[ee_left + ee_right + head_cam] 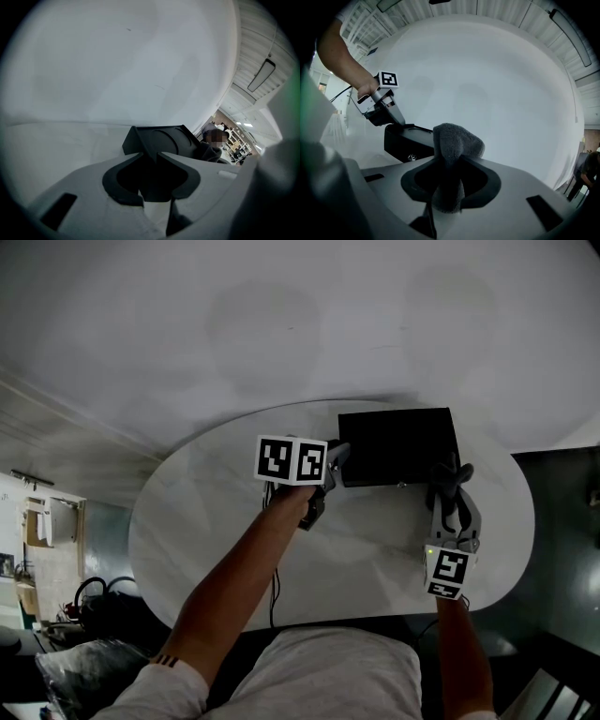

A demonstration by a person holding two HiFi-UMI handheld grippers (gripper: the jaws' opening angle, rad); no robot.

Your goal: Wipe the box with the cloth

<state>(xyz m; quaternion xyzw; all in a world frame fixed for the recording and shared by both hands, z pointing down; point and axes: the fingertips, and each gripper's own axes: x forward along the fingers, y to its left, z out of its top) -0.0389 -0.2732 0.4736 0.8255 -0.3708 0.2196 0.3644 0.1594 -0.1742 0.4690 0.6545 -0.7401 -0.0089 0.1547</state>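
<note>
We look down on a white oval counter (216, 521) that fills the middle of the head view. The black box (398, 446) lies flat on it, up and to the right of centre, close to the counter's far edge.

The left gripper (336, 460) reaches in from the lower left and meets the box at its left near corner; its marker cube (291, 460) sits just left of that corner. In the left gripper view, the box (161, 140) stands right ahead, and its near corner runs in between the jaws of the left gripper (151, 157), which are drawn in narrow and pinch that corner.

The right gripper (457, 498) comes up from the lower right of the head view and holds a dark grey cloth (444, 476). The cloth hangs at the box's right near corner, and we cannot tell from here whether it touches the box. In the right gripper view, the jaws of the right gripper (449, 164) are clamped on the cloth (452, 140), whose bunched top rises above them in the centre of the frame. The box (405, 143) lies to the left of the cloth there, with the left gripper (398, 121) at its far end.
</note>
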